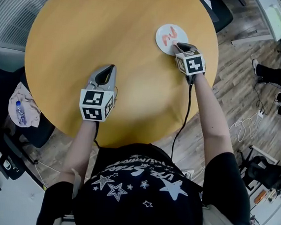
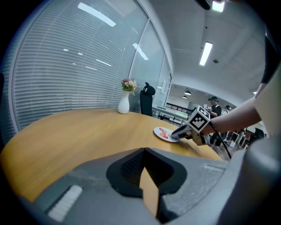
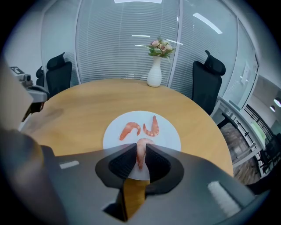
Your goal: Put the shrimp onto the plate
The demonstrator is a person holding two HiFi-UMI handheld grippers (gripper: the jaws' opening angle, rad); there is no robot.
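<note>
A white plate (image 1: 164, 33) lies at the far right of the round wooden table (image 1: 89, 30). Two pink shrimp (image 3: 130, 129) (image 3: 152, 126) lie side by side on the plate (image 3: 169, 138). My right gripper (image 3: 140, 154) hovers over the plate's near edge, shut on a third shrimp (image 3: 140, 150) that stands lengthwise between the pads. In the head view this gripper (image 1: 179, 47) points at the plate's near rim. My left gripper (image 1: 108, 71) rests over the table's middle front, jaws shut with nothing in them; its own view shows the tips (image 2: 144, 151) meeting.
A white vase of flowers (image 3: 154, 74) stands at the table's far edge. Black office chairs (image 3: 57, 72) (image 3: 208, 83) stand beyond the table. At the left of the floor a bag with a water bottle (image 1: 21, 112) lies on a chair.
</note>
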